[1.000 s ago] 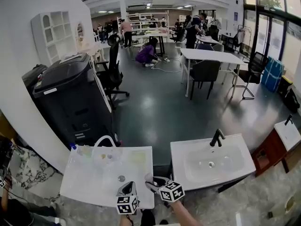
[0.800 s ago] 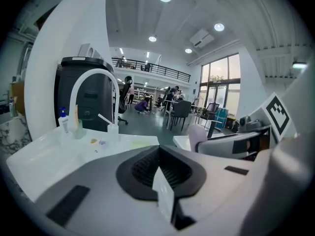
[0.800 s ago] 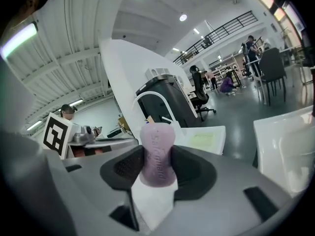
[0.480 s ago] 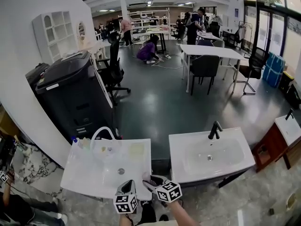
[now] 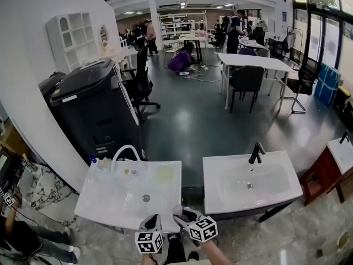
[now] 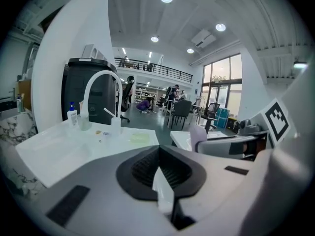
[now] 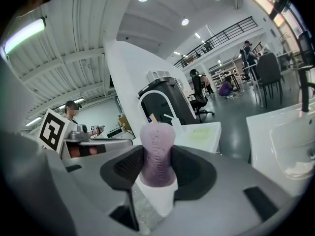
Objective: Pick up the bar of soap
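Observation:
A pale purple bar of soap point(image 7: 157, 154) stands upright between the jaws of my right gripper point(image 7: 158, 178), which is shut on it. In the head view the soap point(image 5: 176, 209) shows as a small pale tip at the right gripper point(image 5: 180, 214), over the front edge of the left white sink point(image 5: 105, 200). My left gripper point(image 5: 150, 224) hangs just left of it, and its jaws are shut with nothing between them point(image 6: 158, 170). The left gripper view also catches the soap point(image 6: 197, 134) at its right.
The left sink carries a white arched faucet point(image 5: 124, 151), a blue-capped pump bottle point(image 5: 92, 162) and a yellowish cloth point(image 5: 164, 173). A second sink point(image 5: 276, 195) with a black faucet point(image 5: 256, 152) stands to the right. A black printer point(image 5: 94, 109) is behind.
The head view has shifted slightly. Both grippers stay at the left sink's front edge, the right one still holding the soap.

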The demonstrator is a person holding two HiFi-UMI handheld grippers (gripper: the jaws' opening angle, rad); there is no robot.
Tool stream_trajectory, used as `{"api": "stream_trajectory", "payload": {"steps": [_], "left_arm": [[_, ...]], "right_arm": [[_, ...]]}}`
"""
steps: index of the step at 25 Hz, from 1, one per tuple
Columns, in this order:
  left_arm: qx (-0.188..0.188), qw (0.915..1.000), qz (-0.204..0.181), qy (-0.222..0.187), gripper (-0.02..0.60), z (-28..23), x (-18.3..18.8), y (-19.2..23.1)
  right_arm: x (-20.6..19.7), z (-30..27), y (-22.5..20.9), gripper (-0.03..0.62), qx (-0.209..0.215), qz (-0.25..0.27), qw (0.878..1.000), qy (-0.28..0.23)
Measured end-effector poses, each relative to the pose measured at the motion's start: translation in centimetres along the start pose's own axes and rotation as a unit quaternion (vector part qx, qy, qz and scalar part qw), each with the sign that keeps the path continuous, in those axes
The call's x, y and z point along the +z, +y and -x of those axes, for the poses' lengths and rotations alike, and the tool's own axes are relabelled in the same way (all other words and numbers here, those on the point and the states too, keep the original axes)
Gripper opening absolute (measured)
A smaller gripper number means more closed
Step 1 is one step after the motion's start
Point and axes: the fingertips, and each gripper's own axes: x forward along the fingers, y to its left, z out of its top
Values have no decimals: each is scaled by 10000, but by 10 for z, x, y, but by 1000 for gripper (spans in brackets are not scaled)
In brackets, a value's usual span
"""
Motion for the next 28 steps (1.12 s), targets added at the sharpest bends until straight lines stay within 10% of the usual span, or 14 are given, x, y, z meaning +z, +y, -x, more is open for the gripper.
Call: {"api": "stream_trajectory", "payload": {"steps": [28], "left_arm": [[50, 9999, 112, -10, 6, 14, -11, -6]], "right_arm": [[-3, 1, 21, 183, 186, 150, 9997, -3]]}}
